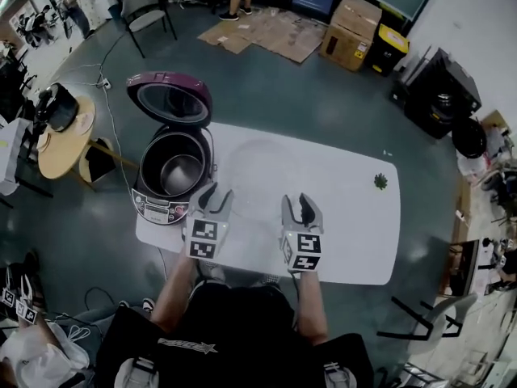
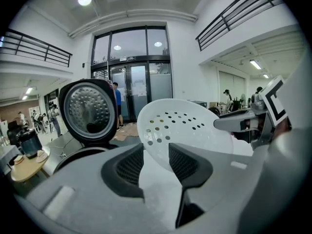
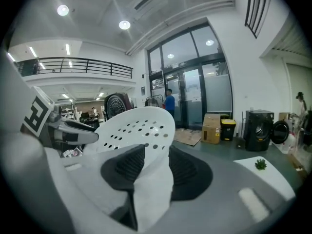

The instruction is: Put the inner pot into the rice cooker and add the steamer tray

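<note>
Pinching round white perforated steamer tray (image 2: pixel 187 126): left gripper (image 2: pixel 155 151), right gripper (image 3: pixel 156 151).

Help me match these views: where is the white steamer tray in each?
Head view: steamer tray between left gripper and right gripper, faint against the white table.
Left gripper view: tray at centre, rim in the fingers.
Right gripper view: tray centre-left, rim in fingers.
Shared landmark: rice cooker's open lid.
</note>
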Available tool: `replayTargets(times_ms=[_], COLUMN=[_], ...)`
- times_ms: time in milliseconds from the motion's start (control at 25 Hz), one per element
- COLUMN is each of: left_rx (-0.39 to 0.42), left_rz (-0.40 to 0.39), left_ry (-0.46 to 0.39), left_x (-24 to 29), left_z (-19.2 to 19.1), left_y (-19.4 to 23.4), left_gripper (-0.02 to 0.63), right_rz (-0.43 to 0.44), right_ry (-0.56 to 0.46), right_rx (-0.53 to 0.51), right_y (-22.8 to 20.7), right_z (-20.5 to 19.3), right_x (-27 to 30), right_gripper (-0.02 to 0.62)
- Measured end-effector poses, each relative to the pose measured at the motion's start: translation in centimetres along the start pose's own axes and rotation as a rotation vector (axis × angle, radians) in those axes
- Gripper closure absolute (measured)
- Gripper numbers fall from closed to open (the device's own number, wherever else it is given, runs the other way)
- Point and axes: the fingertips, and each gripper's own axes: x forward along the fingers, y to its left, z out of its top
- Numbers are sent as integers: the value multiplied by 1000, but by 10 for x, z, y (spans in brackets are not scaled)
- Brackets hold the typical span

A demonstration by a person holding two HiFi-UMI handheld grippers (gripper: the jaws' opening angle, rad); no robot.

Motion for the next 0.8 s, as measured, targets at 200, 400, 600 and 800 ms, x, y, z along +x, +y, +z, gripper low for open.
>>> replayTargets(times_ms=[200,400,600,800], left_rx=[-23,-48,-67,-77], left_rz=[63,119,173,217], left_ry=[-5,3,1,6], left_x=[-20,-35,-55,-69], left_z=[-10,-19,-31,-41], left_y=[56,102,148,192], left_gripper=[436,437,439,440], right_rz=[63,122,173,215], right_ry=[-5,-2,4,5], right_rx=[-27,-54,-79,-91], right_y=[53,96,144,186], right_z=[12,23,29,33], right_x=[29,55,78,101], right_gripper=[443,443,443,443])
